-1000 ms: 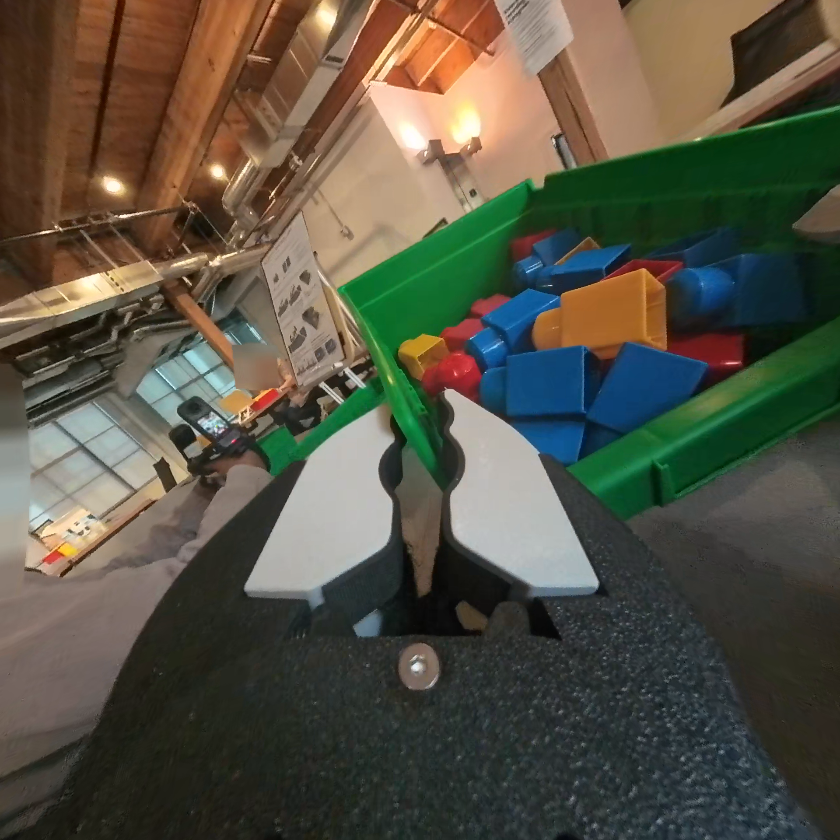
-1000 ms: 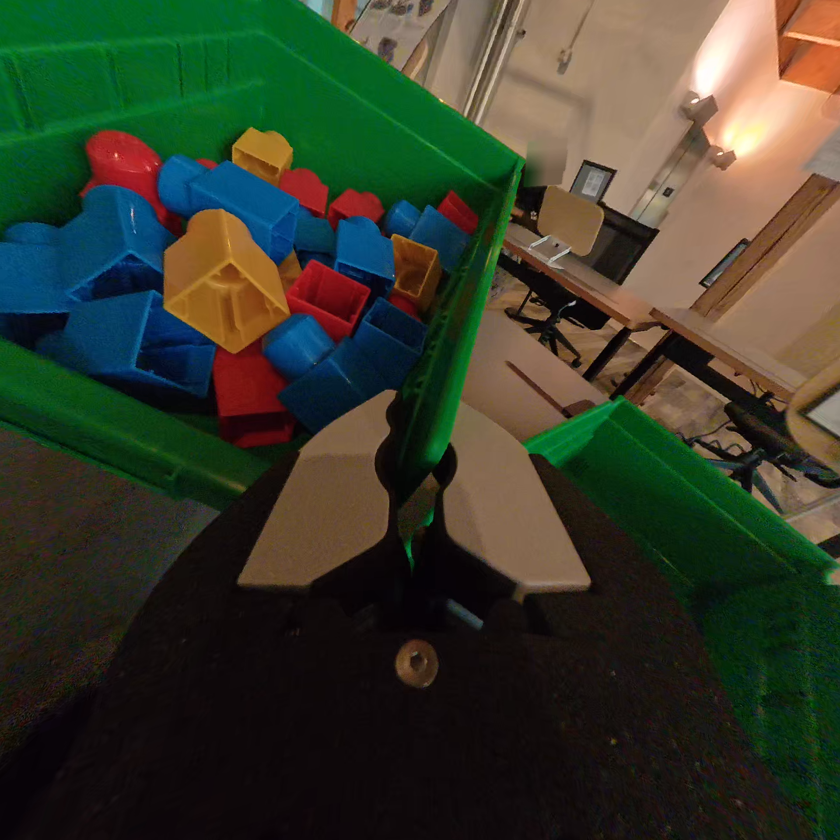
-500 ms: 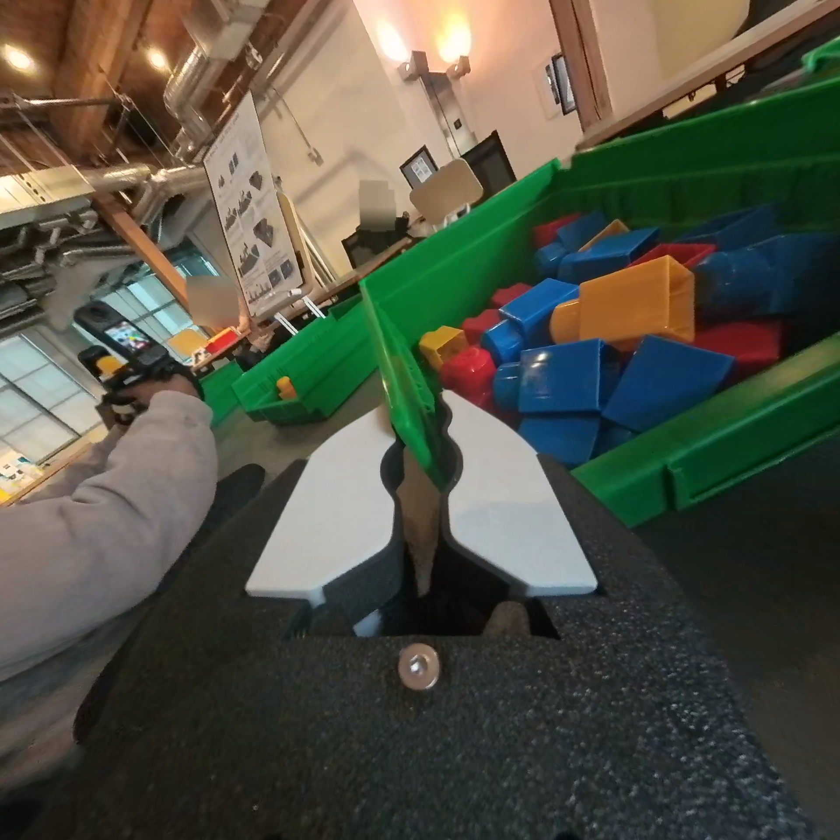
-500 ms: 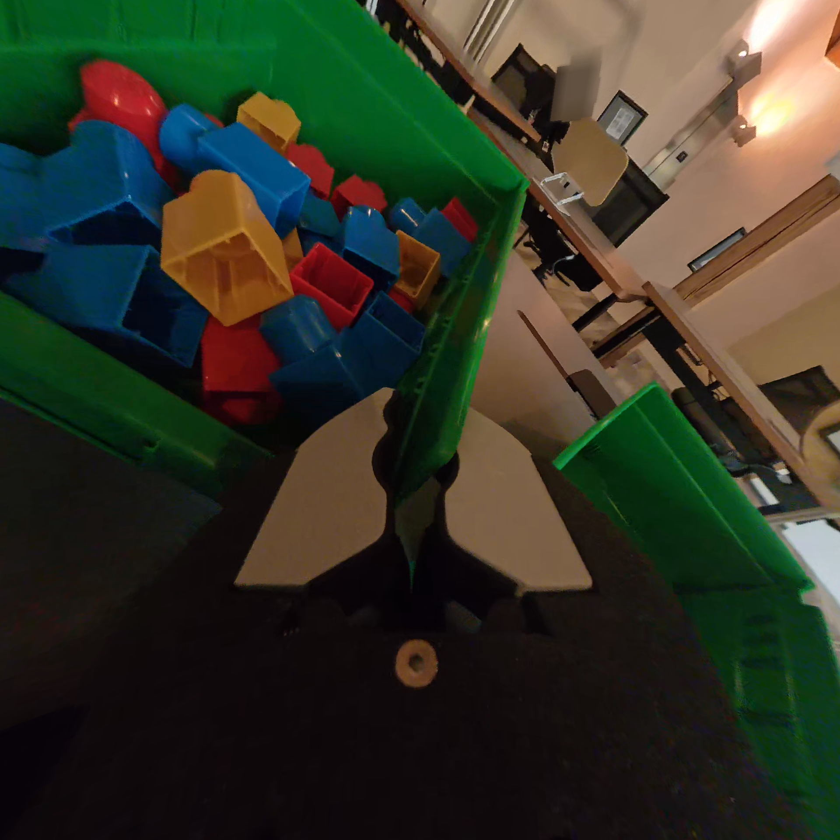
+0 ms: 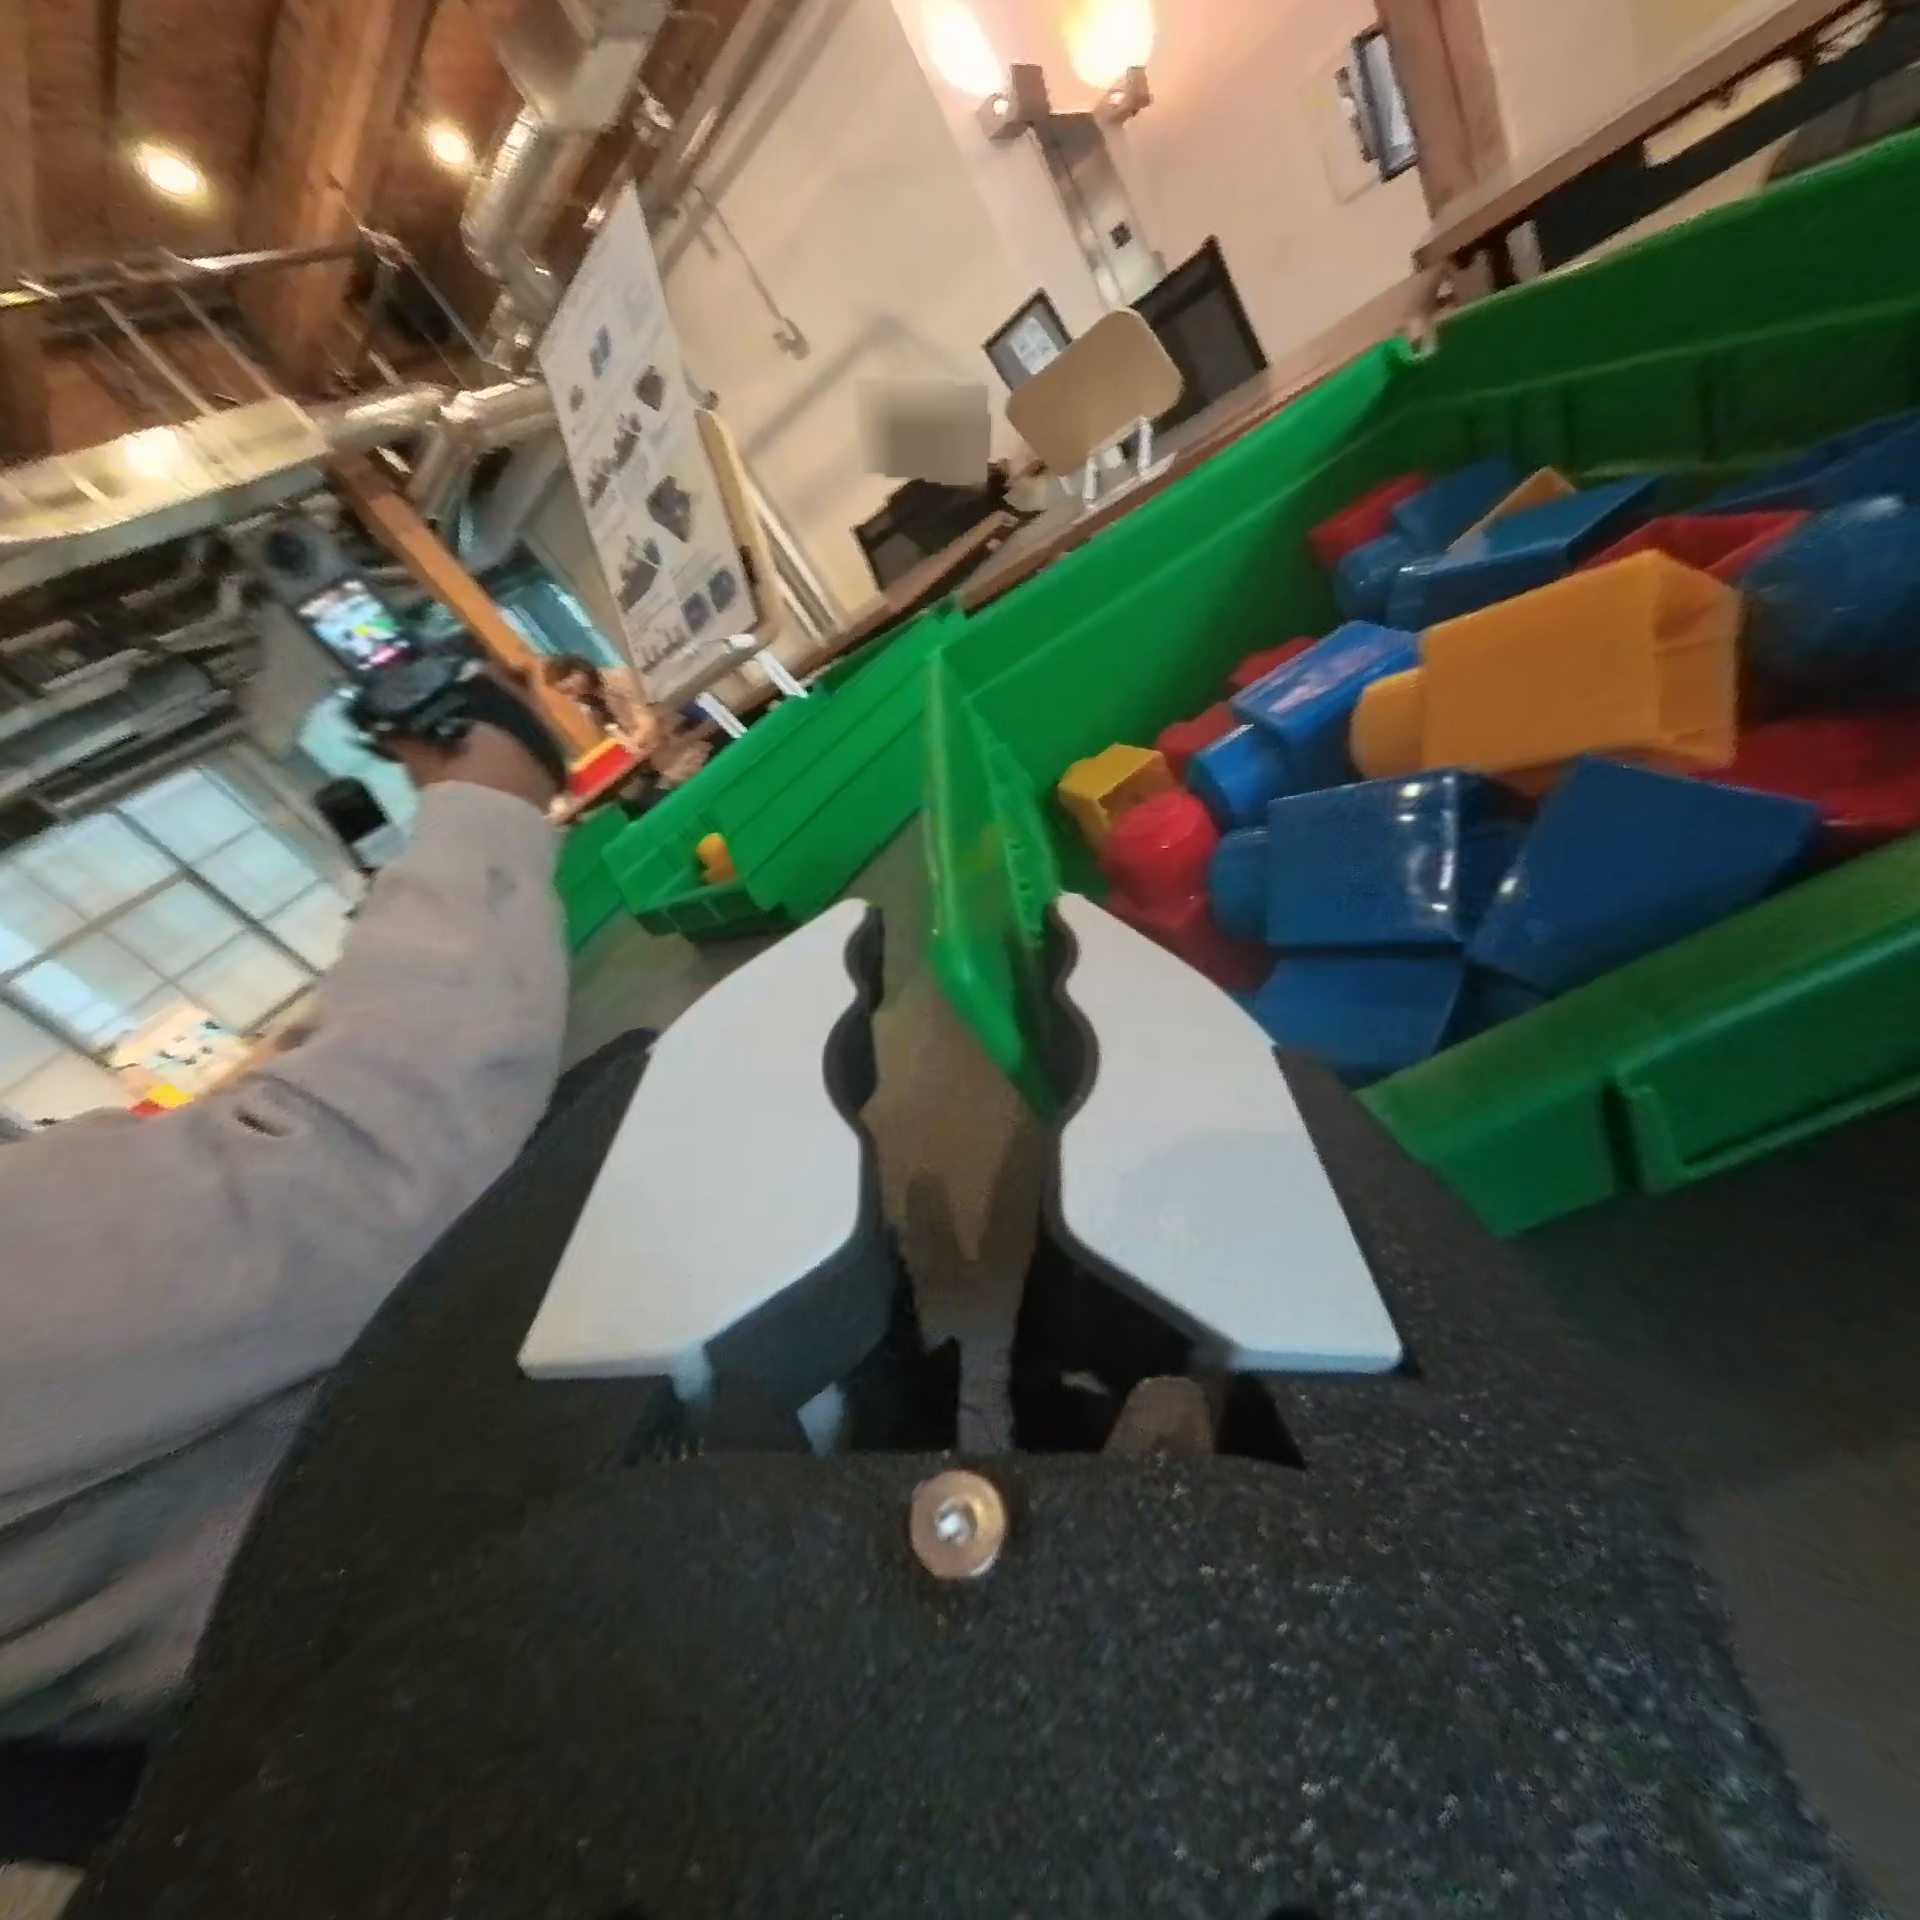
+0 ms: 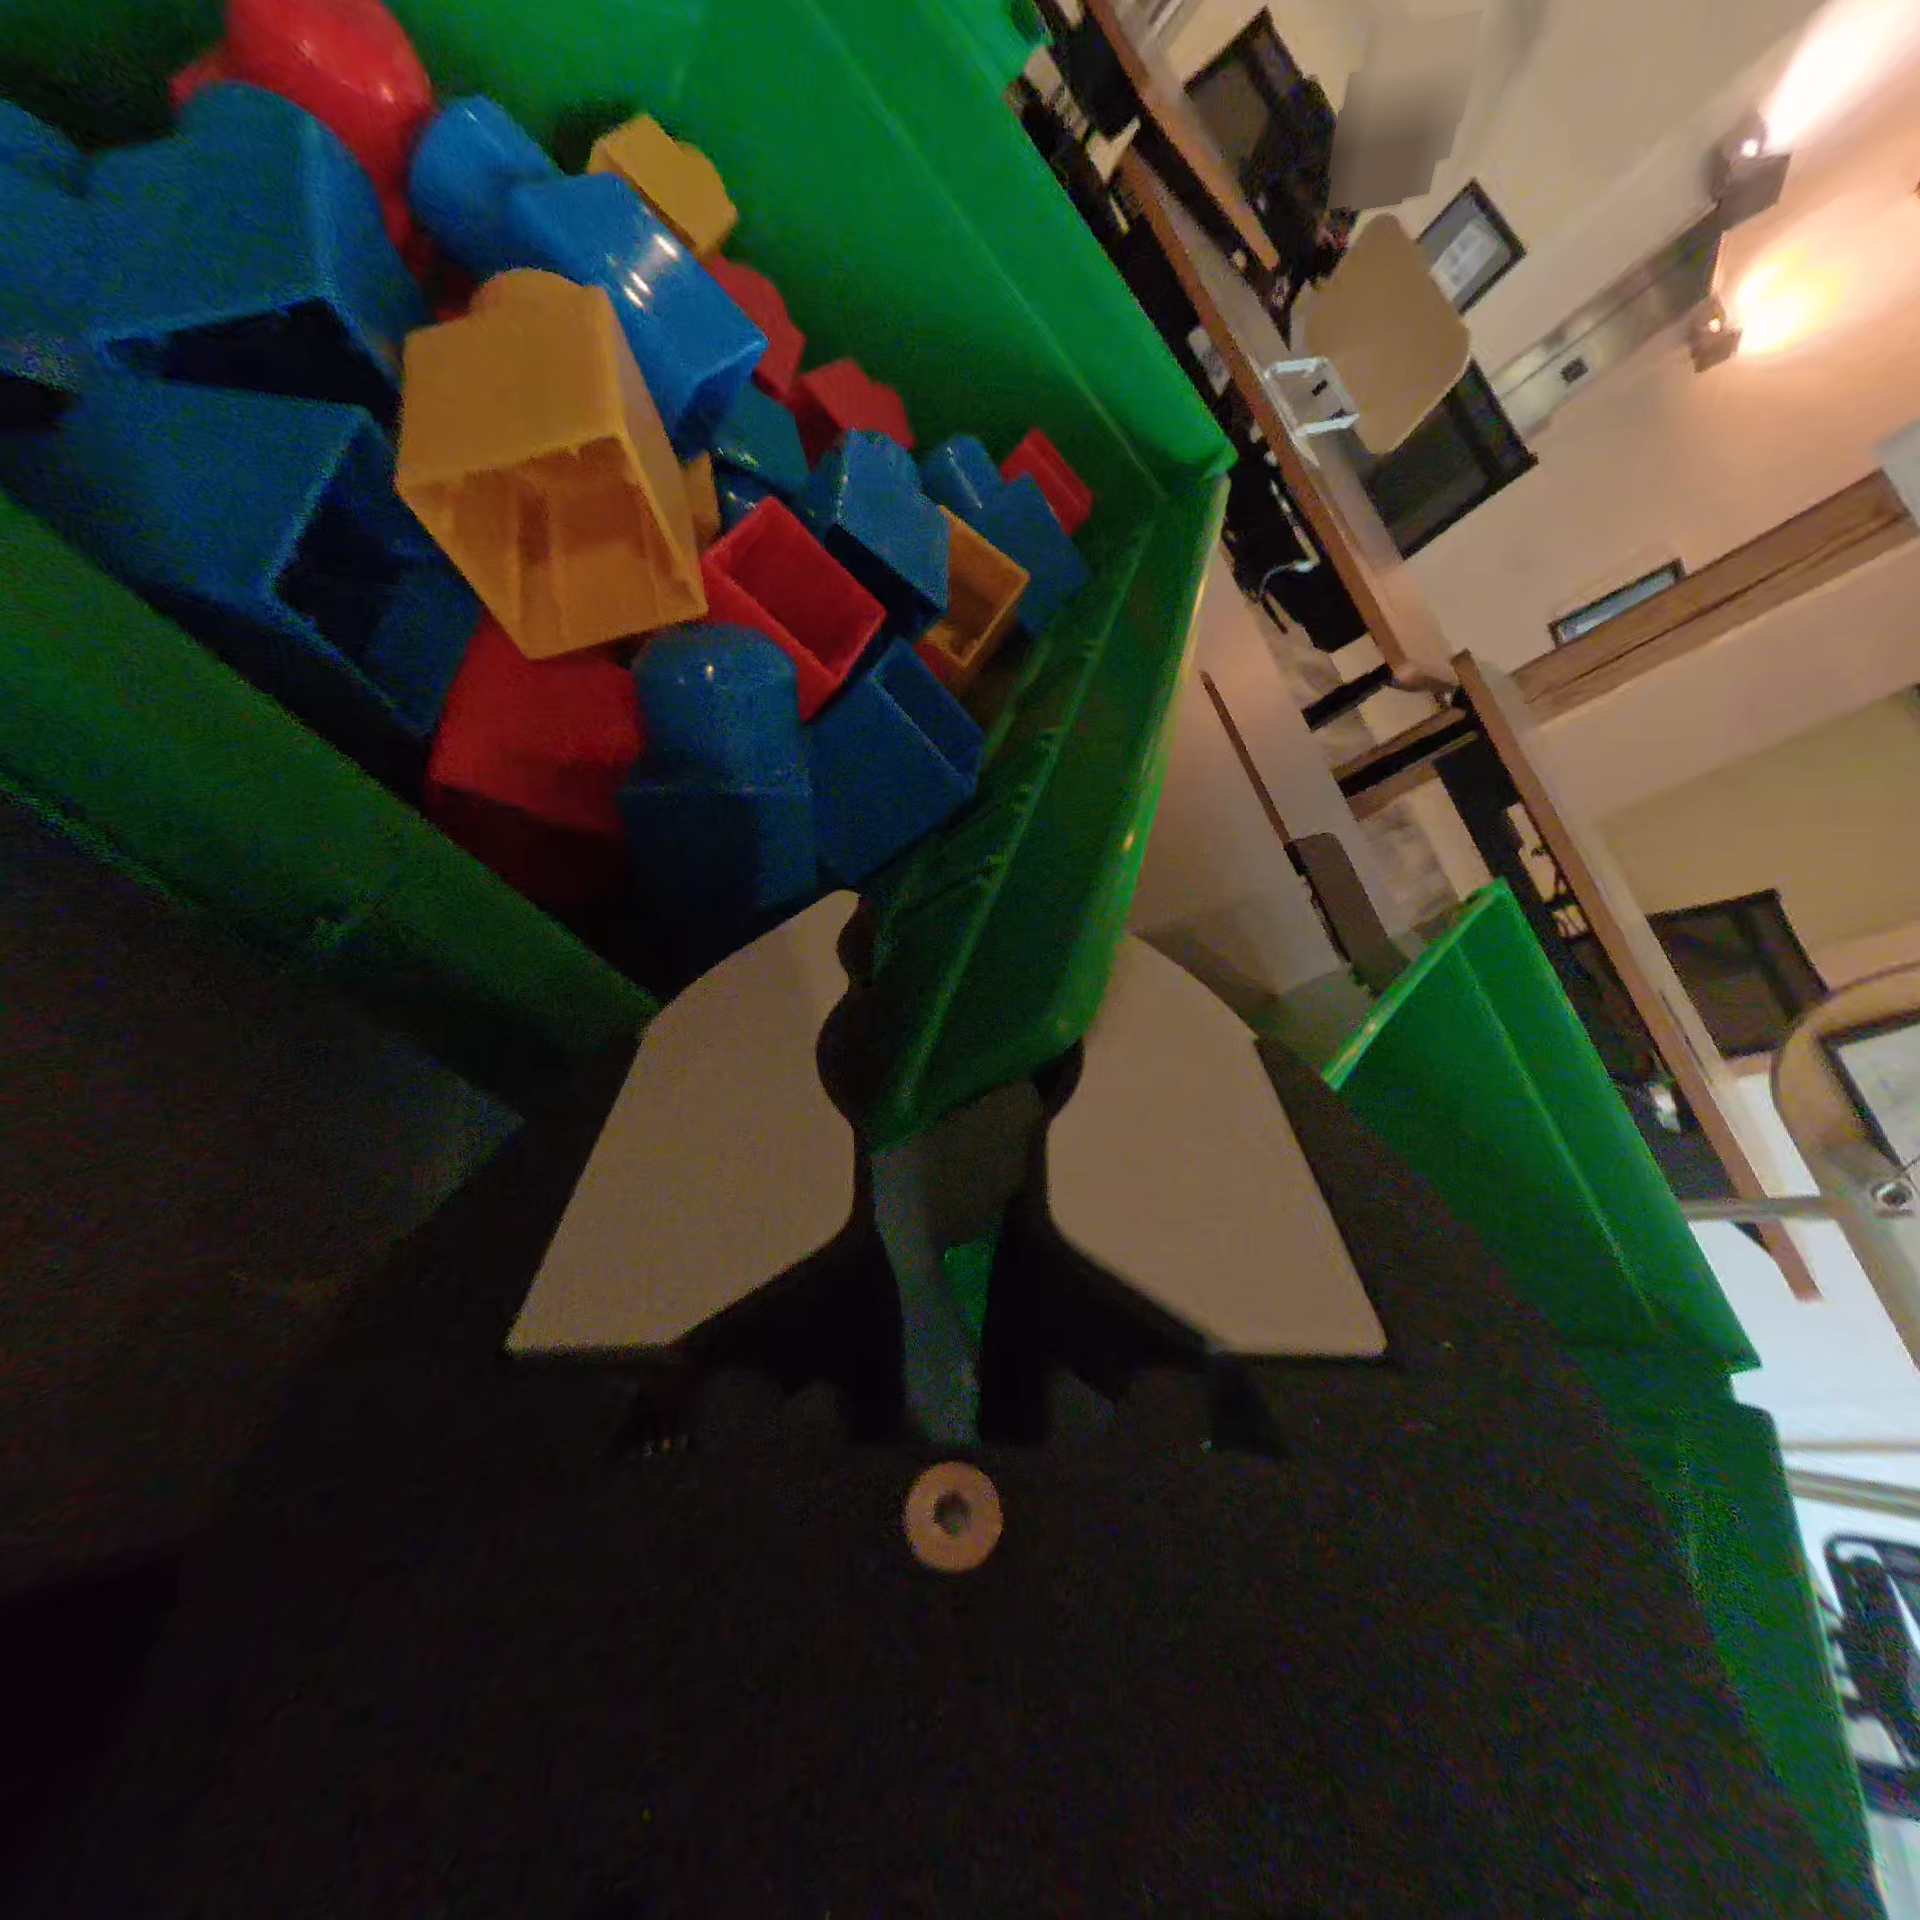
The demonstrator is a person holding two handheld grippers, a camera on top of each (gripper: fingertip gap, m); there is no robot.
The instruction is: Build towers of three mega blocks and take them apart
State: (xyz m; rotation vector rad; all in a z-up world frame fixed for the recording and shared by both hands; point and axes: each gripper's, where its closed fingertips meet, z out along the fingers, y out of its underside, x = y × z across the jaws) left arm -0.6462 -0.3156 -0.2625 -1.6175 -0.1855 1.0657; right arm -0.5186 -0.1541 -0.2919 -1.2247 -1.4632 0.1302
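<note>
The left wrist view is bright, lit by 2 wall lamps (image 5: 1029, 42) far ahead, with blurry, bent edges. The right wrist view is dim, grainy and tilted.

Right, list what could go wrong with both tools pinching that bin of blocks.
1. Each tool grips only a thin side wall: the left tool and right tool each hold an edge of the green bin, so a wall could slip free.
2. The bin looks tilted in both views, and the loose blocks are heaped high; they may slide or spill.
3. A second green bin sits close by and could be bumped.
</note>
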